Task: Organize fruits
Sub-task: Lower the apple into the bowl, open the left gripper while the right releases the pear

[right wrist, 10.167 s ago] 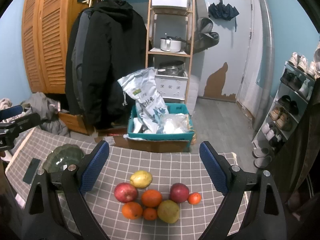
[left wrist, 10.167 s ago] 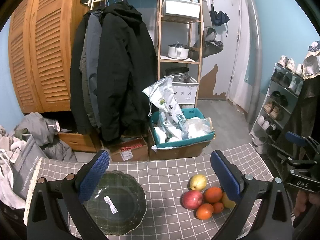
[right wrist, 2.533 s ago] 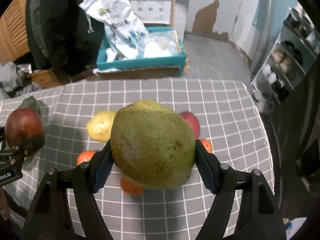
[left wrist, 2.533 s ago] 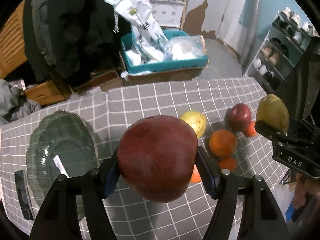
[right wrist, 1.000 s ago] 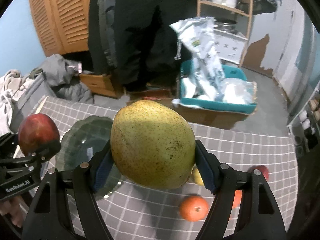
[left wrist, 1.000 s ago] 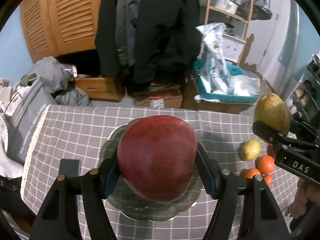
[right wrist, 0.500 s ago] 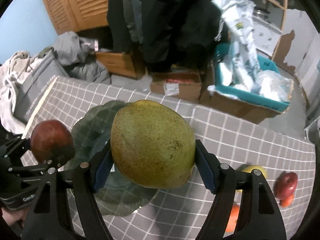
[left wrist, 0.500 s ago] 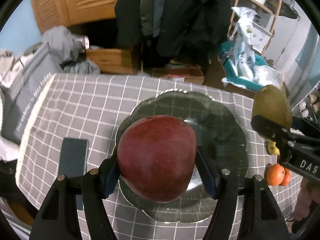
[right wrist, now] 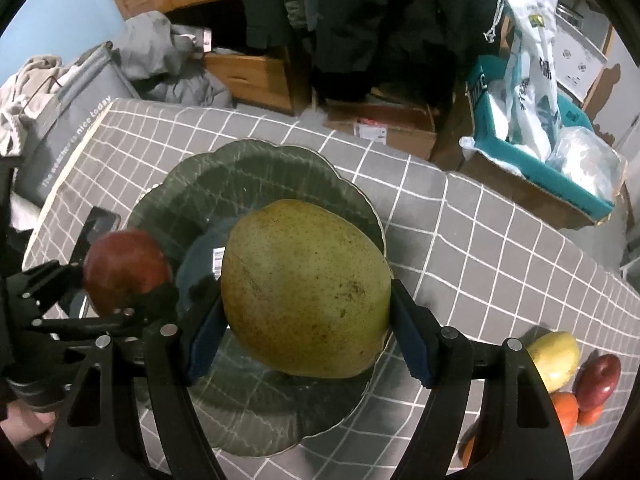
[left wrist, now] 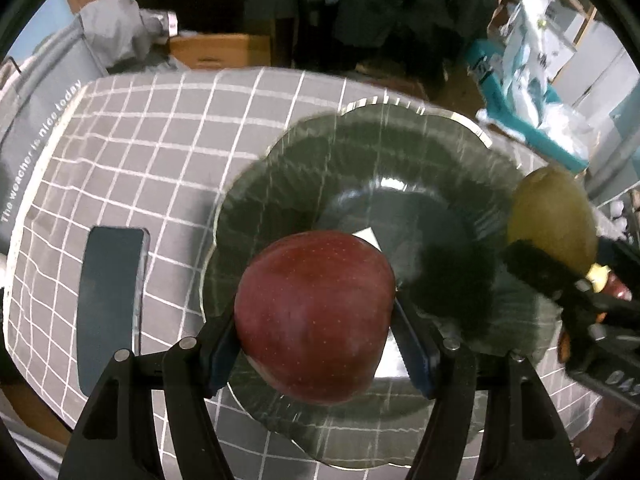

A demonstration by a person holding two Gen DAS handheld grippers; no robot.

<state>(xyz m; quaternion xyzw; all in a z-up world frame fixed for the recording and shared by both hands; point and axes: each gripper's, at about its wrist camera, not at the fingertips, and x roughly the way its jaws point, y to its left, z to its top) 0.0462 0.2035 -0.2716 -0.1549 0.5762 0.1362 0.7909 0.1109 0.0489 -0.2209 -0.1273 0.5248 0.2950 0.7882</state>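
My left gripper [left wrist: 316, 316] is shut on a red apple [left wrist: 314, 316] and holds it just above the near left part of the dark green glass plate [left wrist: 384, 152]. My right gripper [right wrist: 306, 290] is shut on a green pear [right wrist: 306, 288] over the same plate [right wrist: 240, 172], to the right of the apple [right wrist: 126, 268]. The pear also shows at the right of the left wrist view [left wrist: 552, 216]. A yellow pear [right wrist: 554, 354], a second red apple [right wrist: 598, 376] and oranges [right wrist: 566, 408] lie on the cloth at the far right.
A dark phone [left wrist: 110, 304] lies on the grey checked tablecloth [left wrist: 152, 152] left of the plate. Beyond the table's far edge are a grey bag [right wrist: 76, 112], cardboard boxes [right wrist: 380, 124] and a teal bin with plastic bags [right wrist: 532, 128].
Both grippers have moved lower and closer over the plate with their fruit still held. The plate now fills most of both views.
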